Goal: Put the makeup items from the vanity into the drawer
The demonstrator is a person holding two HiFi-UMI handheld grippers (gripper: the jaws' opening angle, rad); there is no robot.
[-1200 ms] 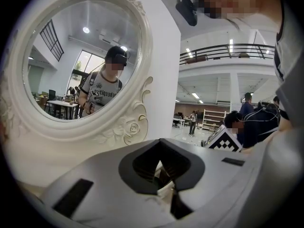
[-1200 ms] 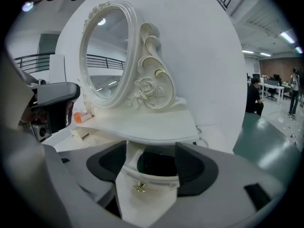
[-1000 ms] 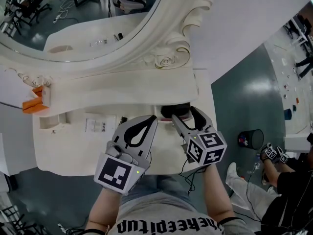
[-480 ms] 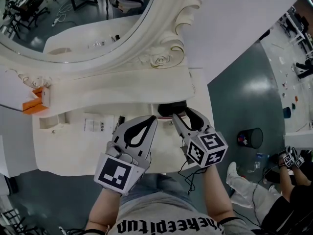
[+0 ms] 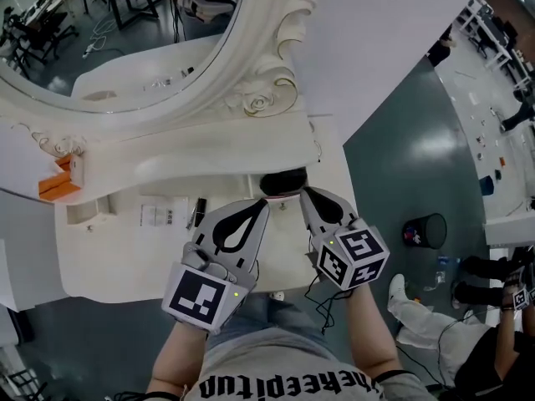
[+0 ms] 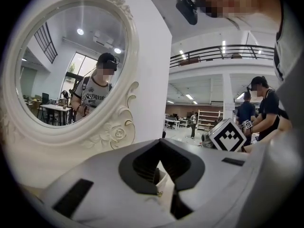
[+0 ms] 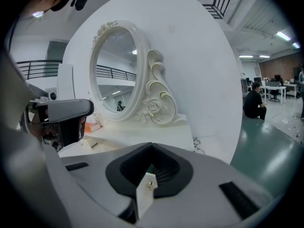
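A dark rounded makeup item [image 5: 282, 181] lies at the back of the white vanity top [image 5: 125, 257], under the mirror's carved frame. My right gripper [image 5: 305, 195] [image 7: 152, 147] is just in front of it, jaws shut tight; nothing shows between them in the right gripper view. My left gripper [image 5: 262, 206] [image 6: 160, 143] hovers beside it over the vanity's middle, also shut with nothing held. A thin black stick [image 5: 199, 210] and a white printed packet [image 5: 157, 215] lie to the left. No drawer opening shows.
The ornate oval mirror [image 5: 125, 40] stands behind the vanity top. An orange box [image 5: 52, 186] is at the far left. On the green floor to the right are a black bin [image 5: 426, 230] and a seated person [image 5: 493, 341].
The right gripper's jaws have gone from wide open around the dark item to fully shut. The dark item now lies just beyond the tips. The left gripper has stayed put.
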